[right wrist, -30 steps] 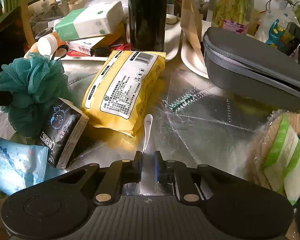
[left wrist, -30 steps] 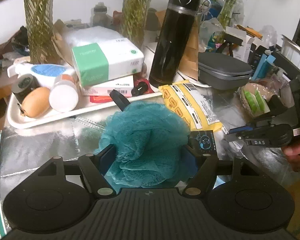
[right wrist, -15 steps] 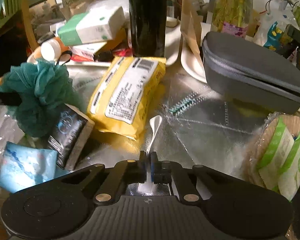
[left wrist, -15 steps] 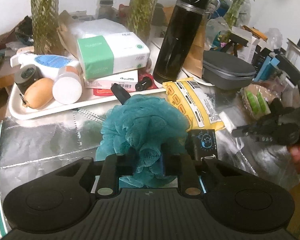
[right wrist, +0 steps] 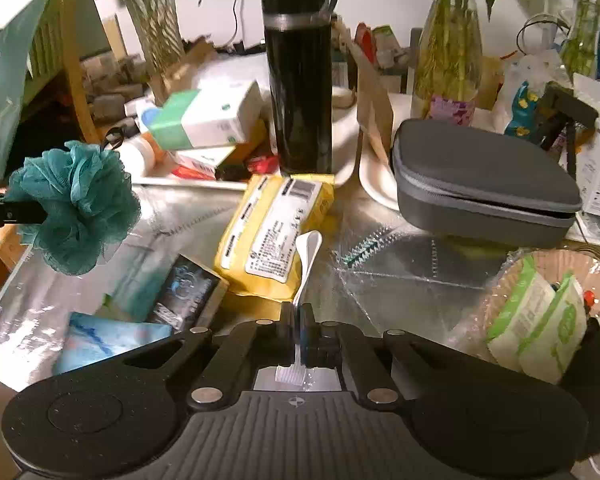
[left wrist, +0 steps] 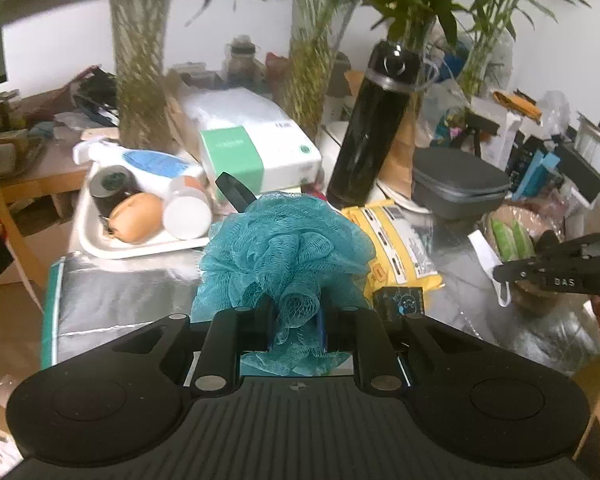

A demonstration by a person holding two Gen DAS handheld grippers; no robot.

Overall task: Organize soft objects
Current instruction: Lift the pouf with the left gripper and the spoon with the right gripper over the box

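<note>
the left claw (left wrist: 296, 320) is pinched tight on a fold of the teal bath pouf (left wrist: 288, 252), and from the right side's view the pouf (right wrist: 74, 208) hangs clear above the foil-covered desk (right wrist: 400, 280), out past the desk's left edge of clutter. it looks nearly weightless, all loose netting, so it squashes wherever it is squeezed and would likely spring back once let go; a bite deep into the gathered middle, or on its black hanging loop (left wrist: 234, 192), seems surer than a nip at the outer frills, which could slip out. the right claw (right wrist: 300, 322) is closed on a thin white strap (right wrist: 308, 258), limp and flat, that curls up in front of it; what it belongs to i cannot tell. below lie a yellow soft pack (right wrist: 276, 232), a small dark packet (right wrist: 188, 288) and a pale blue sachet (right wrist: 108, 340), all floppy things that would bend if gripped at a corner. behind them a white tray (left wrist: 140, 246) holds bottles and a green-and-white tissue pack (left wrist: 260, 156), beside a tall black flask (left wrist: 372, 136) and a grey zip case (right wrist: 480, 176).
</note>
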